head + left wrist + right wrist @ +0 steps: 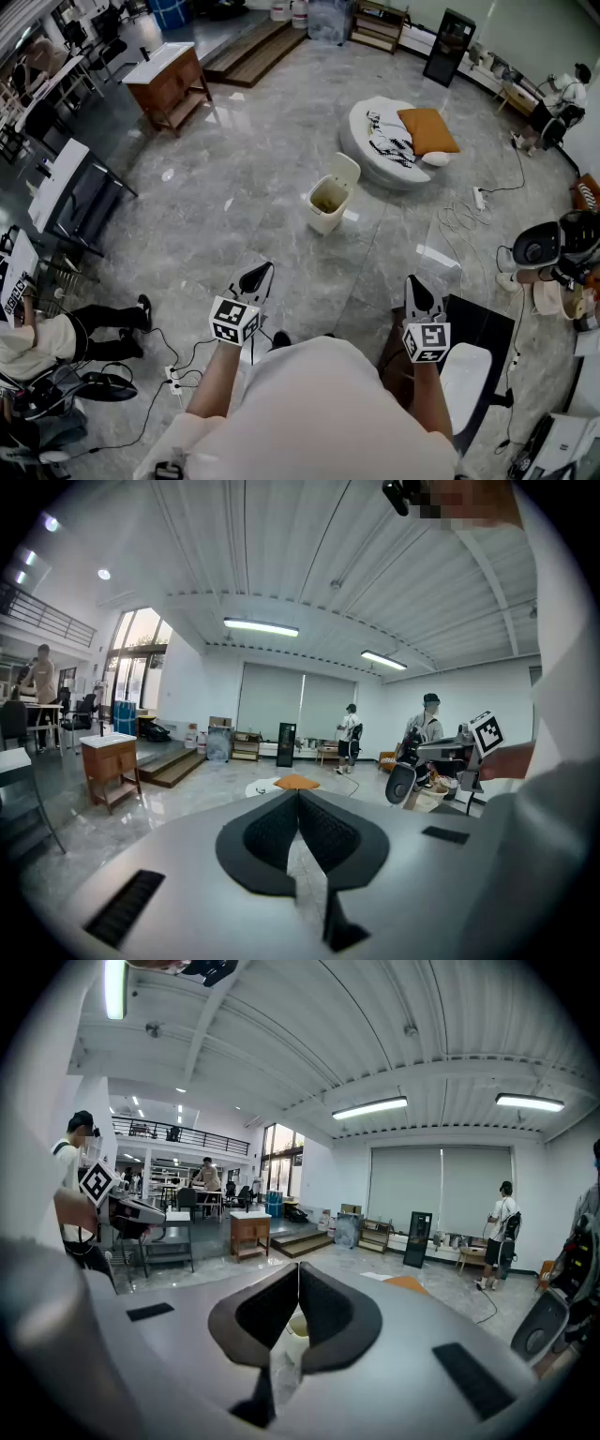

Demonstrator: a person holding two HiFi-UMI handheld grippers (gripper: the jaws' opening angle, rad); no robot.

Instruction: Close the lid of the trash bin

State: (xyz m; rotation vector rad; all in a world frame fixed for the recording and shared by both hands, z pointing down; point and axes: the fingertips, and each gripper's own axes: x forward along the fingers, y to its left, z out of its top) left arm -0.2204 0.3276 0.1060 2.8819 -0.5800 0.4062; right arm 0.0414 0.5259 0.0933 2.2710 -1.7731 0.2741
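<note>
Approach only: trash bin (324,208) far ahead, lid (344,170) up; left gripper (255,278) and right gripper (419,292) have fingers pressed together (nothing between). Next, I judge: walk closer, tip the lid shut.

You have no readable text, brand or number in any of these views. The white board (13,281) at the left edge of the head view carries dark print, but it is too small and too skewed for you to make out. The marker cube (233,320) on your left tool (255,277), like the one on your right tool (419,293), shows only black-and-white square patterns, with no letters or digits.
</note>
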